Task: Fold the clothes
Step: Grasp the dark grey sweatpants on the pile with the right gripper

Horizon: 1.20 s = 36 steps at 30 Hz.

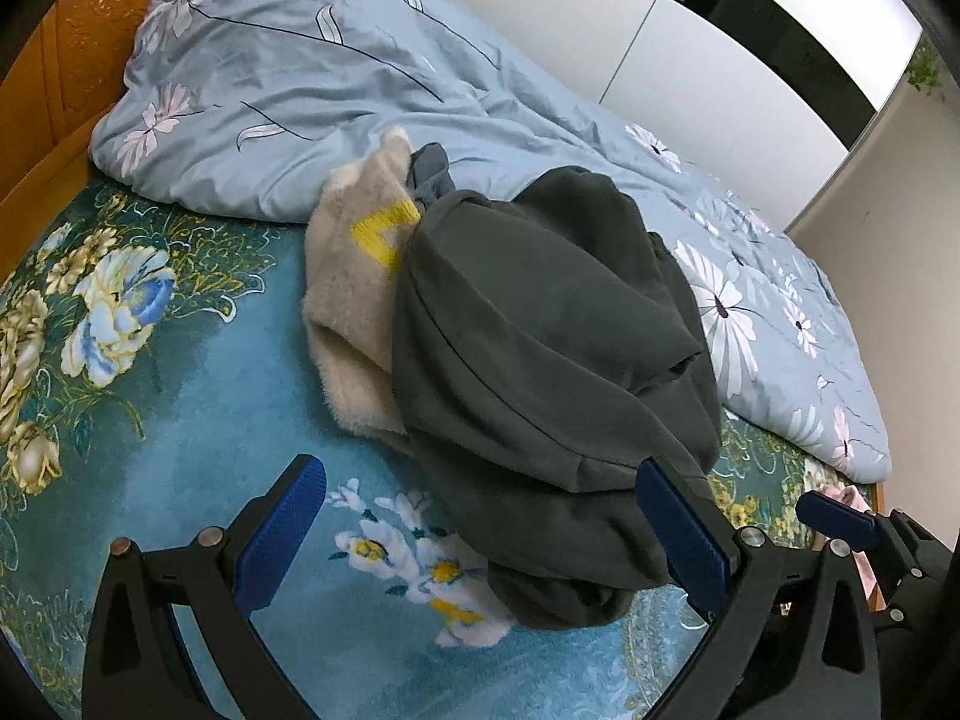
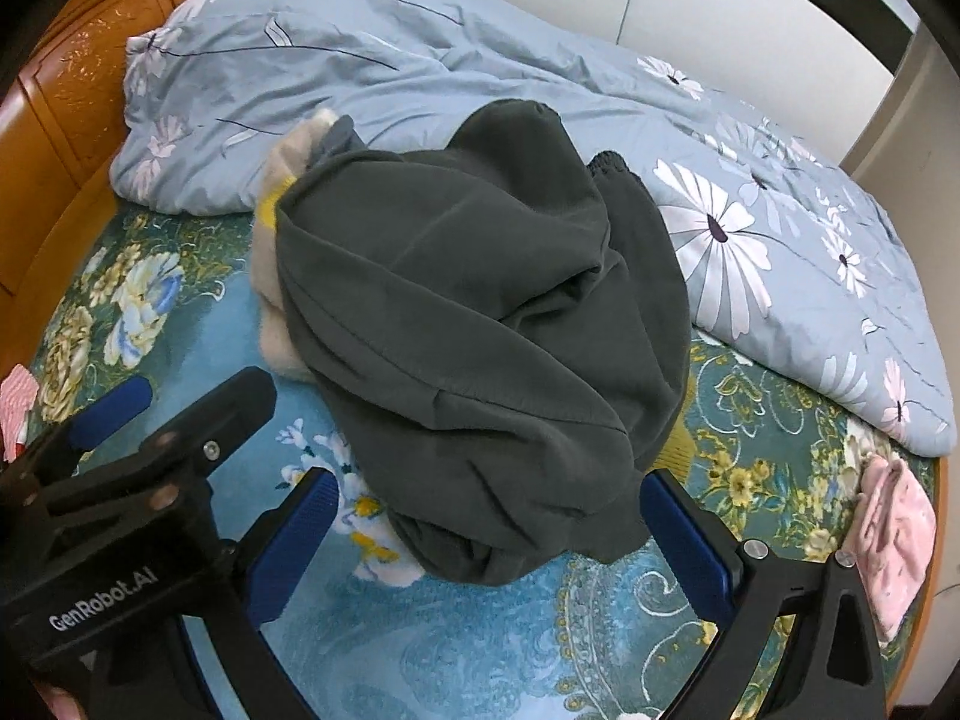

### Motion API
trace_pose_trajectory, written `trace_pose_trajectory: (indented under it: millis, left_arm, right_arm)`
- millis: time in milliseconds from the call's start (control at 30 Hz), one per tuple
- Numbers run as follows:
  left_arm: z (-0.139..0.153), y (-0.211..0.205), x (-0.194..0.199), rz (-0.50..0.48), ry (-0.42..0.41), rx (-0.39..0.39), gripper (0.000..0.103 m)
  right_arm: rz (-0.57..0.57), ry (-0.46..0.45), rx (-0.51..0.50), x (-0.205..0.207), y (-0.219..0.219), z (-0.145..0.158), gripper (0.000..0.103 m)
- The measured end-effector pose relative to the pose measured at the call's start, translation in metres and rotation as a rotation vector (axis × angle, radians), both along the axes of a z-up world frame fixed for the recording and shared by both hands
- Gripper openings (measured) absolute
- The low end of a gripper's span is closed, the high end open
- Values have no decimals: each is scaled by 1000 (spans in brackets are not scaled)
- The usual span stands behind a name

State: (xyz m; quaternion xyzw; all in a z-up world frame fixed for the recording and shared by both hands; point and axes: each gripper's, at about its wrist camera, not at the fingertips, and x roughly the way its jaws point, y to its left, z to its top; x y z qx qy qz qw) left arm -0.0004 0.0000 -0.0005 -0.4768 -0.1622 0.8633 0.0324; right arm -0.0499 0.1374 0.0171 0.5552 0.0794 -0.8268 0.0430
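A crumpled dark grey garment (image 1: 540,360) lies in a heap on the floral bedspread (image 1: 180,420), over a fluffy cream garment with a yellow mark (image 1: 354,288). Both show in the right wrist view, the grey garment (image 2: 480,330) on top and the cream garment (image 2: 276,312) at its left edge. My left gripper (image 1: 480,480) is open and empty, its blue fingers on either side of the heap's near edge. My right gripper (image 2: 489,492) is open and empty, also close to the heap's near edge. The left gripper also shows at lower left in the right wrist view (image 2: 180,420).
A light blue floral duvet (image 1: 360,90) is bunched behind the heap. A wooden headboard (image 1: 60,60) runs along the left. A pink garment (image 2: 894,528) lies at the bed's right edge, another pink piece (image 2: 18,408) at far left. White wardrobe doors (image 1: 660,30) stand behind.
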Motion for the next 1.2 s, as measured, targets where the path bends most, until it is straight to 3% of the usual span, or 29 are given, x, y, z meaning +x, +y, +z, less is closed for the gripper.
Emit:
trace_pose_trajectory:
  millis: [633, 767, 933, 1067, 1200]
  left_arm:
    - [-35, -6, -27, 25, -41, 24, 103]
    - [-39, -42, -21, 125, -35, 39, 103]
    - [-43, -94, 0, 250, -92, -28, 103]
    - [-52, -122, 17, 283, -101, -33, 103]
    - [-53, -141, 34, 299, -130, -62, 103]
  right_arm:
    - [35, -33, 7, -32, -5, -39, 101]
    - [64, -41, -26, -44, -10, -40, 102]
    - [129, -46, -101, -73, -40, -44, 103]
    - [136, 0, -161, -109, -81, -40, 103]
    - [165, -27, -183, -140, -130, -37, 103]
